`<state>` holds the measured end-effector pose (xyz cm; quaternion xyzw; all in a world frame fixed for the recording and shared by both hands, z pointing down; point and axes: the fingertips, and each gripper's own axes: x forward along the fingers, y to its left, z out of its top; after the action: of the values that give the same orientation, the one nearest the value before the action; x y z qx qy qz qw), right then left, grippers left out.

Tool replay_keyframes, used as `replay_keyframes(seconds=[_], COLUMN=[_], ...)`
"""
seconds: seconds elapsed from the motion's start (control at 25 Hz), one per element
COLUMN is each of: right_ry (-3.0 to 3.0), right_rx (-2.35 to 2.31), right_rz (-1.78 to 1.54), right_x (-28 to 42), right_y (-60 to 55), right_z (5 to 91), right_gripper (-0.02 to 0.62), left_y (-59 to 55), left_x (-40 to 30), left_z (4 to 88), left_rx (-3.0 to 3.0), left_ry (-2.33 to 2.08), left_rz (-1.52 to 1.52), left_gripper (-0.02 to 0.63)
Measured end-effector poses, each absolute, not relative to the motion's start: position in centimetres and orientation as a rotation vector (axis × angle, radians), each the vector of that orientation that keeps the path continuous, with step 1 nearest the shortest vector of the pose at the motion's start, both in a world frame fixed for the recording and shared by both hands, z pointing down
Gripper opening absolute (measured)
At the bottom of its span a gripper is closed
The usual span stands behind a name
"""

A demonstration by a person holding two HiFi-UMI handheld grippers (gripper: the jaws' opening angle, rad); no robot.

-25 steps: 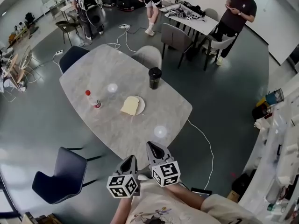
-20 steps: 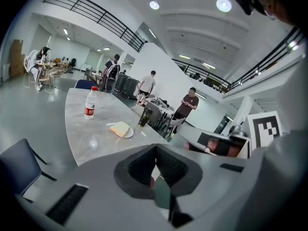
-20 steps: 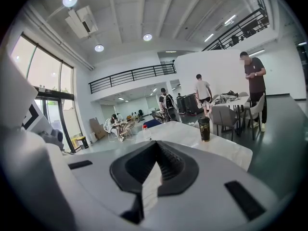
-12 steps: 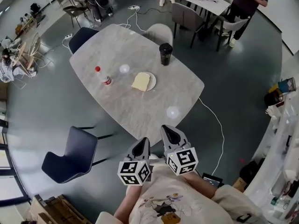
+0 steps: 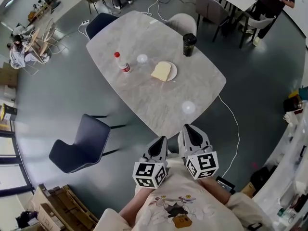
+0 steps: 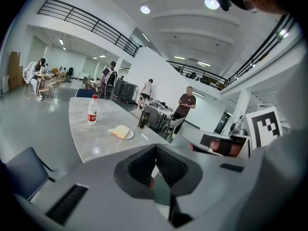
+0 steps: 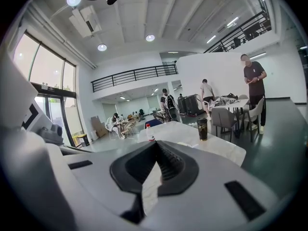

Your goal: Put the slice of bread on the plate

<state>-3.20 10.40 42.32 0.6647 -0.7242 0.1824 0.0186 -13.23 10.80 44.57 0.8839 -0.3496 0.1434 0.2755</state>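
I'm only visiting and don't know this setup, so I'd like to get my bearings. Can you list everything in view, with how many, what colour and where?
table: one, pale marbled grey, middle of the floor
plate: one, white, mid-table
slice of bread: one, pale yellow, on the plate
bottle: one, clear with a red cap, left of the bread
cup: one, dark, far side of the table
dark blue chairs: two, left of the table and at its far end
pale grey chair: one, far end
left gripper: one, grey, jaws shut and empty, near table edge
right gripper: one, grey, jaws shut and empty, beside it
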Motion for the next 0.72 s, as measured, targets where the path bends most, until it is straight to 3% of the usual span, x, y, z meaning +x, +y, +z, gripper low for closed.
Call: replay_keyframes(seconds=[0.72], right_ry=[-2.271], right_rx=[1.991], right_rz=[0.563], right_x=[-6.3], right_y=[10.2], right_z=[42.7], right_gripper=[0.005], left_y=[10.6], left_x=[-14.4], left_z=[44.2], left_rx=[2.411], left_ry=[-0.928], left_rz=[0.386], left_gripper=[0.011])
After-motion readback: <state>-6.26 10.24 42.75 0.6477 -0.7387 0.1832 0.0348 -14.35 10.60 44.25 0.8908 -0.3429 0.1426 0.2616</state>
